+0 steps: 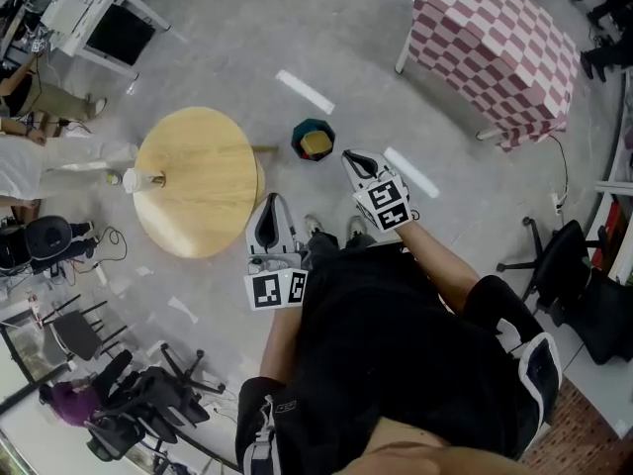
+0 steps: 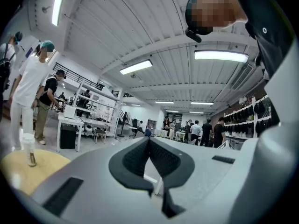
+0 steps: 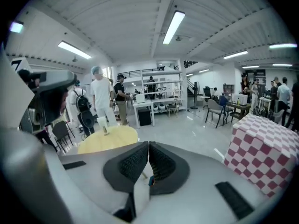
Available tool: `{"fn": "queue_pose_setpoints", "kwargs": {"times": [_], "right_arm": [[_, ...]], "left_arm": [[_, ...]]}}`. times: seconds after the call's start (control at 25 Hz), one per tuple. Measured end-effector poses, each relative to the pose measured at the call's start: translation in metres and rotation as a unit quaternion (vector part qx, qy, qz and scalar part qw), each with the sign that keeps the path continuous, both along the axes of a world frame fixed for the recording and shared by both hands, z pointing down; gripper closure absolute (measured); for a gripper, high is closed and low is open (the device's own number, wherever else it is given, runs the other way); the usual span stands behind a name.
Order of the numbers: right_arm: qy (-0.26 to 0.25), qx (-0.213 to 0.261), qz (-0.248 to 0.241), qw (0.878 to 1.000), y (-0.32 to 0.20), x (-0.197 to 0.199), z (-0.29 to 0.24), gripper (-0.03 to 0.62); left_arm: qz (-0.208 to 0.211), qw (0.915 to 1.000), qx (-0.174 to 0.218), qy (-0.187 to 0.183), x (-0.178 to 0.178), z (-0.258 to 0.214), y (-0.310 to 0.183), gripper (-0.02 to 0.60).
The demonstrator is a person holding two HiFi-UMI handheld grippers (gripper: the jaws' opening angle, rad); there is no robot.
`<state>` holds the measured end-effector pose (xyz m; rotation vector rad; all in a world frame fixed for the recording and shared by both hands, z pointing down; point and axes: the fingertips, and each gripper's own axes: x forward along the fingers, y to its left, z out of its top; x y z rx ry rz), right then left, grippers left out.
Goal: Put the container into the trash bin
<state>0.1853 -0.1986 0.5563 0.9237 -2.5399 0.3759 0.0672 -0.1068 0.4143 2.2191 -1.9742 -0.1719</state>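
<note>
Both tongs are pressed shut with nothing between them. Your left tongs [image 1: 274,206] sit by the near rim of the round wooden surface [image 1: 198,201], and your right tongs [image 1: 351,158] hang close to the trash bin [image 1: 314,139] on the floor. The container [image 1: 148,179], a pale cup, stands upright at the surface's left edge, well apart from both. You seem to be at the approach, with nothing grasped yet. Next, open one pair, reach across, and close on the container.

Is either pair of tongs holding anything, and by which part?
Nothing is held: left tongs and right tongs are shut, empty; the container stands on the round table.
</note>
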Motion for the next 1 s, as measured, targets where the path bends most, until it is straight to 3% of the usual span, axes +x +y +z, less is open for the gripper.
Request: {"fn": "queue_pose_setpoints", "kwargs": {"times": [0.44, 1.0], "right_arm": [[-0.075, 0.065, 0.016, 0.995, 0.058, -0.004, -0.082, 0.564], [-0.082, 0.086, 0.023, 0.993, 0.078, -0.038, -0.096, 0.566]], "left_arm": [[-0.002, 0.9999, 0.011, -0.001, -0.008, -0.002, 0.035, 0.572], [0.011, 0.9996, 0.022, 0.011, -0.044, 0.002, 0.035, 0.572]]}}
